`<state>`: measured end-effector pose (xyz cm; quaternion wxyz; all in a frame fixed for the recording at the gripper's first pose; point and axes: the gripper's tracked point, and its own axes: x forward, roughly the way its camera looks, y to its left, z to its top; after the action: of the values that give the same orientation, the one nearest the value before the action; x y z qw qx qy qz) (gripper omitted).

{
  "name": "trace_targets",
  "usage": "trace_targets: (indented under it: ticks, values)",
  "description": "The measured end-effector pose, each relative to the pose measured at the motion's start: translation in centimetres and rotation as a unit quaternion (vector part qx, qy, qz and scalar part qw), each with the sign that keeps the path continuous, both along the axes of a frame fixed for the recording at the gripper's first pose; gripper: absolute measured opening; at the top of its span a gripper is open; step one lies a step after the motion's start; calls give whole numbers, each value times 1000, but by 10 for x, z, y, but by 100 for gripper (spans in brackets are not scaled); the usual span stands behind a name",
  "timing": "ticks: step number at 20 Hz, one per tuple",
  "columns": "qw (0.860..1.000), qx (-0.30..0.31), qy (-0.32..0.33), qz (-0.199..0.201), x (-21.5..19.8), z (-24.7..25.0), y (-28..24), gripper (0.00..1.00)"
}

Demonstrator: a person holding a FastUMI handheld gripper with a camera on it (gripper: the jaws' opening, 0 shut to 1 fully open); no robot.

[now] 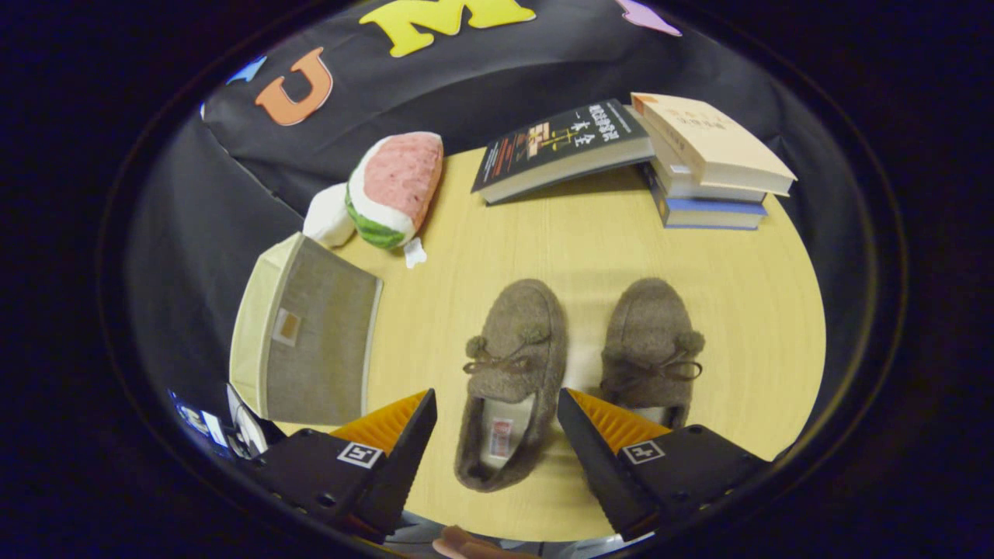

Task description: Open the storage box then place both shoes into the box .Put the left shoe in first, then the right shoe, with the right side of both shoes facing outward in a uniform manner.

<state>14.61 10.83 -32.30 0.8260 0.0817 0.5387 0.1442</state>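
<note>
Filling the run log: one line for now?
gripper: open, straddling left shoe | right shoe: on table | storage box: closed

Two brown fuzzy shoes side by side, toes pointing away: left shoe (509,380), right shoe (651,353); beige storage box (311,330) shut, to their left.

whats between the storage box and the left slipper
Bare tabletop separates the storage box from the left slipper in the gripper view; the gripper straddles that slipper's heel, jaws open.

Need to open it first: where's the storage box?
In the gripper view the box sits closed on the table, left of the shoes, just below the plush, beyond the open jaws' left finger.
</note>
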Motion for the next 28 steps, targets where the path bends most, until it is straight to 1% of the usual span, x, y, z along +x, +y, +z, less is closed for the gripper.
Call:
trace_targets:
  ticks: [3, 5, 6, 7, 8, 11, 14, 16, 17, 19, 21, 22, 23, 24, 26, 28]
  values:
    - [999, -19, 32, -6, -8, -29, -10, 93]
    - [998, -39, 41, -15, -6, -43, -20, 82]
    - [997, -52, 46, -23, -5, -47, -26, 79]
    - [996, -70, 51, -29, -5, -51, -31, 68]
    - [995, -73, 56, -31, -4, -53, -32, 60]
    - [993, -91, 75, -25, -7, -59, -28, 52]
    - [990, -92, 96, -38, -3, -64, -21, 45]
    - [989, -85, 112, -47, -8, -69, -14, 26]
    - [989, -83, 110, -49, -5, -68, -13, 22]
    - [989, -76, 119, -50, -5, -69, -12, 21]
    - [987, -67, 132, -63, -6, -66, -12, 22]
    - [986, -64, 139, -73, -8, -71, -12, 10]
    - [984, -64, 142, -81, -7, -63, -15, 10]
    - [984, -70, 144, -84, -10, -66, -14, 1]
    - [986, -75, 138, -61, -14, -60, -9, 1]
    - [986, -69, 139, -60, -19, -50, -4, 1]
